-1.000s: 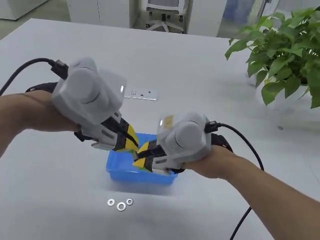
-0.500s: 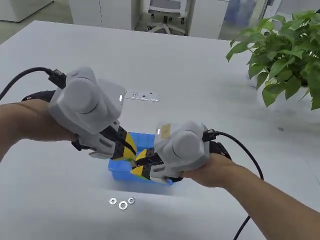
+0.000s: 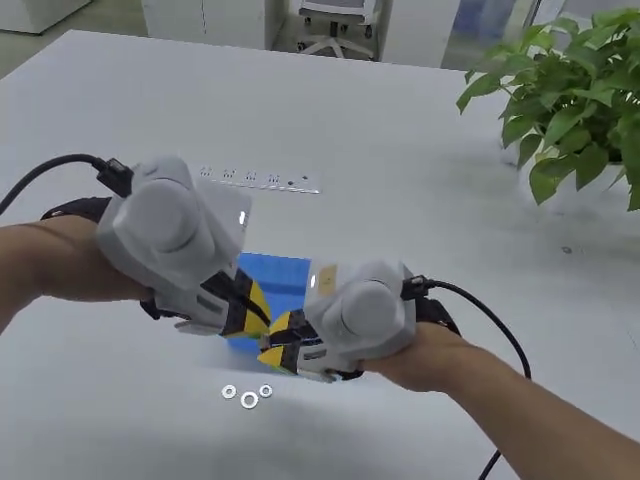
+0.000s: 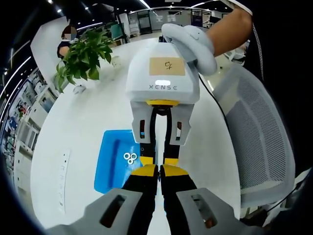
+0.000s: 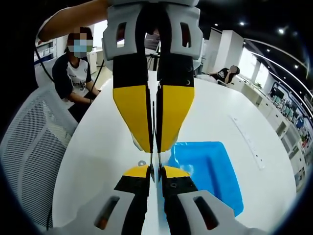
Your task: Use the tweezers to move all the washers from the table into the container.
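Note:
Three small metal washers lie close together on the white table, just in front of the blue container. My left gripper and right gripper point at each other, tips almost touching above the container's near edge. Both are shut on a thin metal strip seen edge-on, the tweezers, which run from the left gripper down into the right gripper. In the left gripper view, the left gripper faces the right gripper, and a small cluster of washers shows against the blue container.
A white power strip lies on the table beyond the container. A leafy green plant stands at the far right. Cables trail from both grippers. One washer and the container show beside the jaws.
Both grippers have come toward me, from over the container to its near edge, closer to the washers. The head camera has tilted, shifting the whole scene.

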`<move>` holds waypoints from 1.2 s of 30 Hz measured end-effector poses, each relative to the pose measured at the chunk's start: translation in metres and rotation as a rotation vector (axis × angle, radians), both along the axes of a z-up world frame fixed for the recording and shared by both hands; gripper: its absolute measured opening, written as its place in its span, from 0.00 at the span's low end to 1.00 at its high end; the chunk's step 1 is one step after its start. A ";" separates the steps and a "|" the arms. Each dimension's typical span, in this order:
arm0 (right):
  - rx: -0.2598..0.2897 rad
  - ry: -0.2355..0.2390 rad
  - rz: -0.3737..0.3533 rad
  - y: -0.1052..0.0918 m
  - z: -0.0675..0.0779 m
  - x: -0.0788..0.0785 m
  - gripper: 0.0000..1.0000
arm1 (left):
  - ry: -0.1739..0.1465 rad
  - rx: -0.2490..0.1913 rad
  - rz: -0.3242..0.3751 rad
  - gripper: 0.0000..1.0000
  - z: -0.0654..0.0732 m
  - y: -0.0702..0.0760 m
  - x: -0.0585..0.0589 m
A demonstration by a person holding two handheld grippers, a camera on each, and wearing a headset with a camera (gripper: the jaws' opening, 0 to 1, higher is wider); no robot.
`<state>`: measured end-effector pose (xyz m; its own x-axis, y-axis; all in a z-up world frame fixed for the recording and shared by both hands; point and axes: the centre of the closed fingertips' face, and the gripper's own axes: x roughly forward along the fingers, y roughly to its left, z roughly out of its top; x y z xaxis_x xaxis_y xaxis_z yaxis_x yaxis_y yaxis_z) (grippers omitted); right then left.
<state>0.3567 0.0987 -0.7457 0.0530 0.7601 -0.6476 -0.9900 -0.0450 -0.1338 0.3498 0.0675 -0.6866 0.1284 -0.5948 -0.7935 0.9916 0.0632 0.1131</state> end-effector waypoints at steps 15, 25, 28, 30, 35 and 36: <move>-0.009 0.026 0.007 -0.001 -0.018 -0.012 0.11 | 0.031 0.000 0.013 0.06 -0.019 0.002 -0.010; -0.012 0.048 0.013 0.001 -0.028 -0.017 0.11 | 0.049 0.004 0.023 0.06 -0.029 0.003 -0.014; -0.014 0.051 0.016 0.001 -0.031 -0.017 0.11 | 0.054 0.007 0.025 0.06 -0.031 0.003 -0.015; -0.013 0.056 0.015 0.001 -0.033 -0.017 0.12 | 0.056 0.005 0.027 0.06 -0.033 0.003 -0.015; -0.016 0.064 0.017 0.001 -0.036 -0.018 0.12 | 0.064 0.007 0.028 0.06 -0.037 0.003 -0.015; -0.016 0.064 0.018 0.001 -0.036 -0.017 0.12 | 0.065 0.007 0.028 0.06 -0.037 0.003 -0.015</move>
